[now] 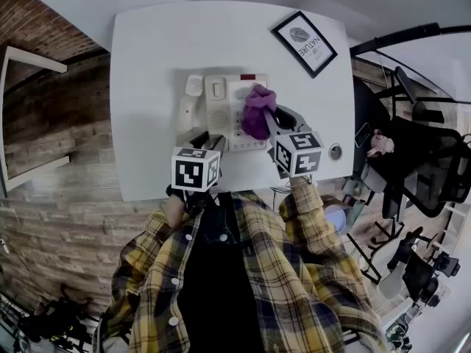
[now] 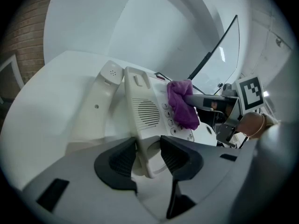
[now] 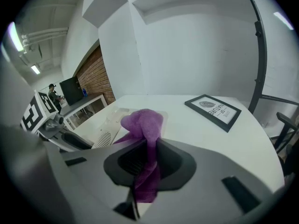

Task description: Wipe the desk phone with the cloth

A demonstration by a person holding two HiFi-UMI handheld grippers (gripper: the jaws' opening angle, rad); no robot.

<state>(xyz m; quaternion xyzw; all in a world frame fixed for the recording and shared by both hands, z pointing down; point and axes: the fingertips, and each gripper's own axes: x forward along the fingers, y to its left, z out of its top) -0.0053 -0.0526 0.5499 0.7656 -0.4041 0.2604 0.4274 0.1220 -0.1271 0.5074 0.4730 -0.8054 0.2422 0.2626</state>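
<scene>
While the cream desk phone [image 1: 218,105] is sitting near the front edge of the white desk [image 1: 154,43], I am pressing a bunched purple cloth [image 1: 257,112] onto its keypad [image 2: 169,118]. Wiping looks to be under way on the key side, with the handset [image 1: 190,103] not yet reached. My right gripper [image 3: 148,160] is pinching the cloth between nearly closed jaws, a soft, fleecy wad bulging past the tips and a tail trailing down behind them. My left gripper [image 2: 147,155] is clamping its dark ribbed pads narrowly on the phone's near corner, apparently steadying the base. As I am judging it, the next stroke is calling for a light drag across the keys toward the slotted speaker grille [image 2: 148,111] and the handset, with the left claw bracing so the smooth body is not skating on the slick desktop. Hard moulded plastic is forming the phone's wedge-shaped body, and the rounded handset is lying along its left side. Beyond, a black-framed print [image 1: 305,43] is lying flat near the desk's far right corner.
</scene>
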